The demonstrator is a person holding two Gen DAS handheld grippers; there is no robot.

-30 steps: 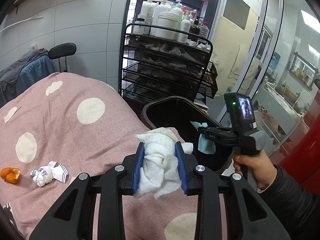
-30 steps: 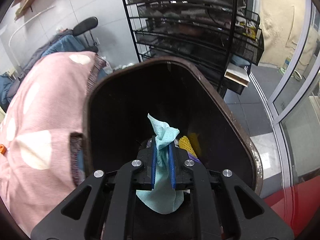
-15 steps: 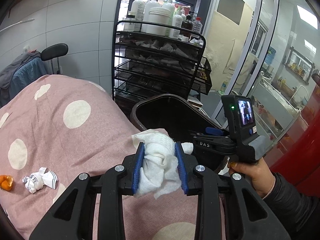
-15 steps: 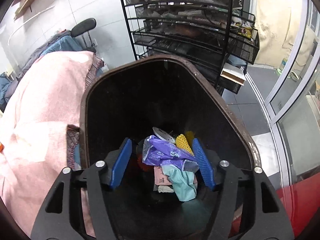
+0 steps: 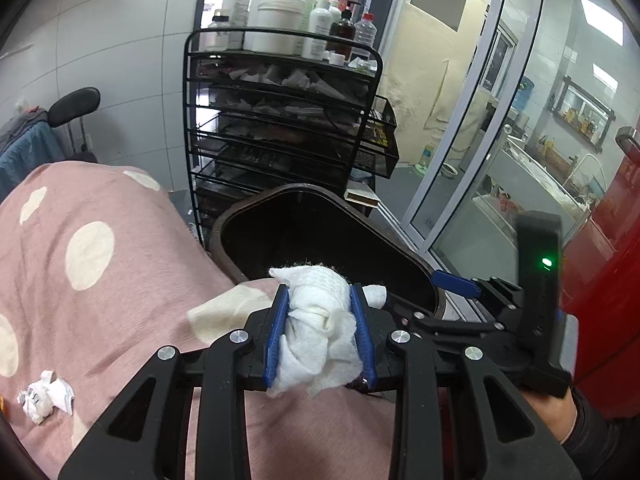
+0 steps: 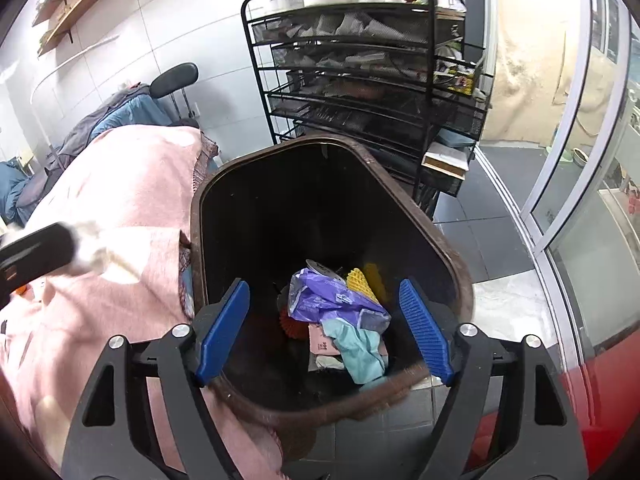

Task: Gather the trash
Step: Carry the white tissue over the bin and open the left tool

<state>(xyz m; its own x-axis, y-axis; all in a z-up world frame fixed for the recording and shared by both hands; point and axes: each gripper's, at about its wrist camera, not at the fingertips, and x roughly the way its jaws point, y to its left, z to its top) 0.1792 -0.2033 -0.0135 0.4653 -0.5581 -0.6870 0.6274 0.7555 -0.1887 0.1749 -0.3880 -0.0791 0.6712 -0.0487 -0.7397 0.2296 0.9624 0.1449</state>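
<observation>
Left view: the left gripper [image 5: 320, 332] had its jaws clamped on a white tissue wad [image 5: 318, 320]; the bin [image 5: 240, 220] sat at 12 o'clock.
Right view: the right gripper [image 6: 324, 328] hung with jaws spread wide over the bin [image 6: 456, 264]; a teal tissue [image 6: 360, 348] lay inside at 6 o'clock.

The left wrist view looks forward along the left gripper [image 5: 320, 336], low over the pink dotted blanket [image 5: 100, 280], toward the brown bin [image 5: 320, 220] at 12 o'clock and the black wire rack [image 5: 280, 120] behind it. The right wrist view looks steeply down, from close, into the same bin [image 6: 400, 184], between the fingers of the right gripper [image 6: 324, 328]. Both views share the bin, the rack [image 6: 360, 80] and the blanket [image 6: 120, 200]. The right gripper [image 5: 456, 282] appears at 3 o'clock in the left view.
</observation>
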